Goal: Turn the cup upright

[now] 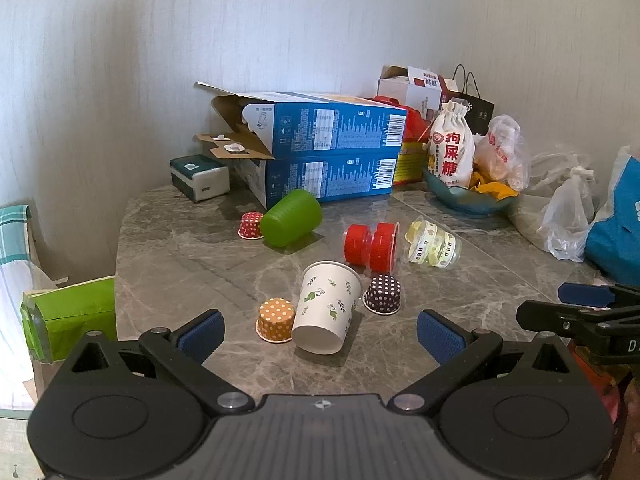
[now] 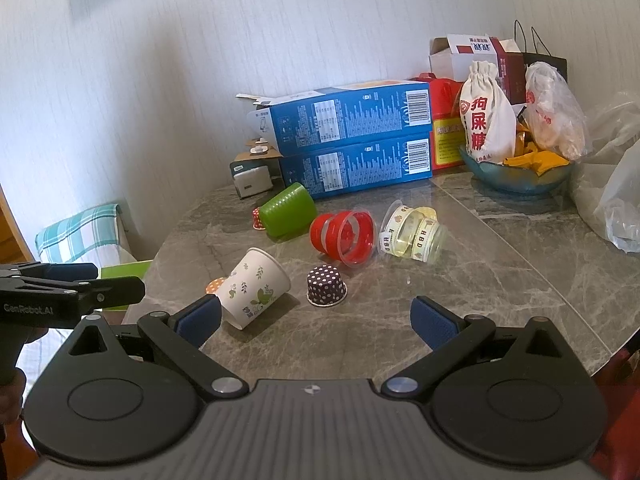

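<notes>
White paper printed with green leaves makes up the cup point(image 1: 326, 307), which lies on its side on the grey marble table point(image 1: 192, 256) at lower centre of the left wrist view. Its long axis runs roughly from the lower frame edge toward the wall, tilted a little right; the flat base faces the camera and the open mouth points away toward the red cup point(image 1: 370, 246). In the right wrist view the paper cup point(image 2: 256, 287) sits lower left of centre, base down-left, mouth up-right. An orange dotted baking cup point(image 1: 276, 320) stands mouth-down touching its left side, and a dark dotted baking cup point(image 1: 383, 294) stands mouth-down just to its right. The red cup lies on its side inside a clear cup, beside another clear cup point(image 1: 434, 247) on its side holding yellow ribbon rolls. A green cup point(image 1: 291, 218) lies on its side farther back, near two stacked blue boxes point(image 1: 332, 152). A blue bowl point(image 1: 460, 196) at the right holds a white cloth bag point(image 1: 452, 148) and orange packets. The left gripper point(image 1: 320, 338) has its jaws spread wide, either side of the paper cup's base without touching it. The right gripper point(image 2: 314, 320) is likewise spread wide and holds nothing.
</notes>
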Demonstrator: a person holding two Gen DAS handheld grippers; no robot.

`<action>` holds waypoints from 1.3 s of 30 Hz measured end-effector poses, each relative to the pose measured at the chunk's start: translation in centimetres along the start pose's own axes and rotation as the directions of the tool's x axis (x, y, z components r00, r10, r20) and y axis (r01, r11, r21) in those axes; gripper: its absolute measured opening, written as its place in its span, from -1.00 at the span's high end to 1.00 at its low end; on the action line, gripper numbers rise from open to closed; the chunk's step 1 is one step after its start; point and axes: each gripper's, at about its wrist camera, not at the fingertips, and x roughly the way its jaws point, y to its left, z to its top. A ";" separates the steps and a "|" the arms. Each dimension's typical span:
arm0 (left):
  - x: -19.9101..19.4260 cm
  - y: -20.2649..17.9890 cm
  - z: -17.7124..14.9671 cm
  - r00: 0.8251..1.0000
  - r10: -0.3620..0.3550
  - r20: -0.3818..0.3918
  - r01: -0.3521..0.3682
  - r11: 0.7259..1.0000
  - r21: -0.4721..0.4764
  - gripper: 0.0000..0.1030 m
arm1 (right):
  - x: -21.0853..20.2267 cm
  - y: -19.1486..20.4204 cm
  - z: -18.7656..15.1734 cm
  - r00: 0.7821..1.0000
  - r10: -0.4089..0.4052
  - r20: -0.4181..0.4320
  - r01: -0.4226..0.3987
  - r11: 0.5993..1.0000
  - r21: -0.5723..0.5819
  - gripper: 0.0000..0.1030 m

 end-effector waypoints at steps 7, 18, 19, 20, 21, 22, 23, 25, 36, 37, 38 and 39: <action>-0.2 0.0 -0.1 1.000 -0.005 -0.001 0.005 1.000 0.001 -1.00 | 0.0 0.0 0.0 1.000 0.000 0.002 0.000 1.000 -0.001 -0.98; -0.2 0.1 -0.1 1.000 -0.013 -0.003 0.013 1.000 -0.001 -1.00 | -0.1 0.0 0.0 1.000 -0.002 0.002 0.002 1.000 0.002 -0.98; -0.2 0.1 -0.1 1.000 -0.013 -0.004 0.013 1.000 -0.001 -1.00 | -0.1 0.0 0.0 1.000 -0.002 0.002 0.002 1.000 0.002 -0.98; -0.2 0.1 -0.1 1.000 -0.013 -0.004 0.013 1.000 -0.001 -1.00 | -0.1 0.0 0.0 1.000 -0.002 0.002 0.002 1.000 0.002 -0.98; -0.2 0.1 -0.1 1.000 -0.014 -0.004 0.014 1.000 -0.001 -1.00 | -0.1 0.0 0.0 1.000 -0.002 0.002 0.001 1.000 0.002 -0.98; -0.2 0.1 -0.2 1.000 -0.015 -0.003 0.015 1.000 -0.001 -1.00 | -0.1 0.0 0.0 1.000 -0.001 0.002 0.001 1.000 0.002 -0.98; -0.2 0.1 -0.2 1.000 -0.016 -0.003 0.016 1.000 0.000 -1.00 | -0.1 0.0 0.0 1.000 -0.001 0.002 0.001 1.000 0.002 -0.98; -0.2 0.0 -0.3 1.000 -0.016 -0.005 0.016 1.000 0.002 -1.00 | -0.1 0.0 0.0 1.000 -0.002 0.002 0.002 1.000 0.002 -0.98; 0.1 -0.3 -0.3 1.000 -0.024 0.005 0.024 1.000 0.011 -1.00 | 0.0 -0.1 -0.1 0.999 0.003 0.034 -0.003 1.000 -0.002 -0.98; 0.2 -0.4 -0.2 0.999 -0.034 0.011 0.034 0.999 0.022 -1.00 | 0.0 -0.1 -0.1 0.999 0.002 0.035 -0.002 1.000 -0.004 -0.98; 0.4 -0.5 -0.1 0.999 -0.047 0.020 0.046 0.998 0.037 -1.00 | 0.2 -0.2 -0.1 0.999 0.000 0.032 0.000 1.000 -0.006 -0.98; 0.6 -0.7 0.1 0.998 -0.060 0.031 0.058 0.996 0.061 -1.00 | 0.3 -0.3 -0.1 1.000 0.000 0.029 0.000 1.000 -0.005 -0.98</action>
